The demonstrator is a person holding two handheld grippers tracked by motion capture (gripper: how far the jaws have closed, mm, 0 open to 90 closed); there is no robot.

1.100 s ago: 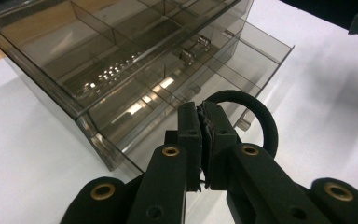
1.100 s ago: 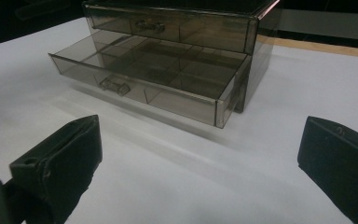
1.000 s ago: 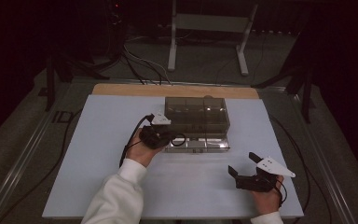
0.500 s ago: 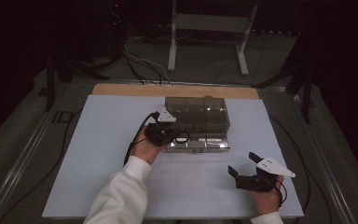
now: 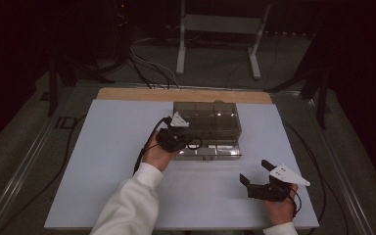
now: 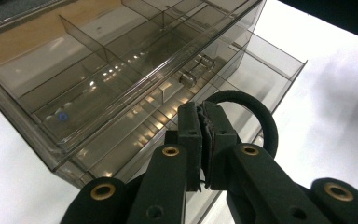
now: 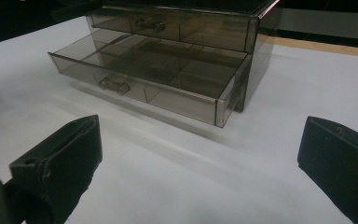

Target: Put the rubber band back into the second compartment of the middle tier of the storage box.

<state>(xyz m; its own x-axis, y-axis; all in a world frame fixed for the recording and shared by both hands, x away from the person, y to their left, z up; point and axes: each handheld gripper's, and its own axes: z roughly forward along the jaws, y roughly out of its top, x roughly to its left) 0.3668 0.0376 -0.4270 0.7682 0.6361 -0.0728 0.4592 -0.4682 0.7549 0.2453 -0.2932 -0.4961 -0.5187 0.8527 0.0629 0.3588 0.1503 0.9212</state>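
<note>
Holding a black hair tie (image 6: pixel 256 116) over the open lower drawer (image 7: pixel 140 74) of the smoky drawer box (image 5: pixel 206 117).
The left gripper (image 6: pixel 206 140) pinches the tie; lower it squarely into one compartment. The right gripper (image 7: pixel 196 154), well in front of the box, is spread wide.

Beyond my closed left fingers (image 6: pixel 200 140), matt black: glossy smoked-plastic drawer box (image 6: pixel 121 79). Pinched between them: matt black fabric-looking loop (image 6: pixel 256 112). Beneath: smooth matt white tabletop (image 7: pixel 168 177).

Our two hands are working apart.
We are pinching with the left gripper (image 6: pixel 204 140); the right gripper (image 7: pixel 200 163) is gaping wide.
</note>
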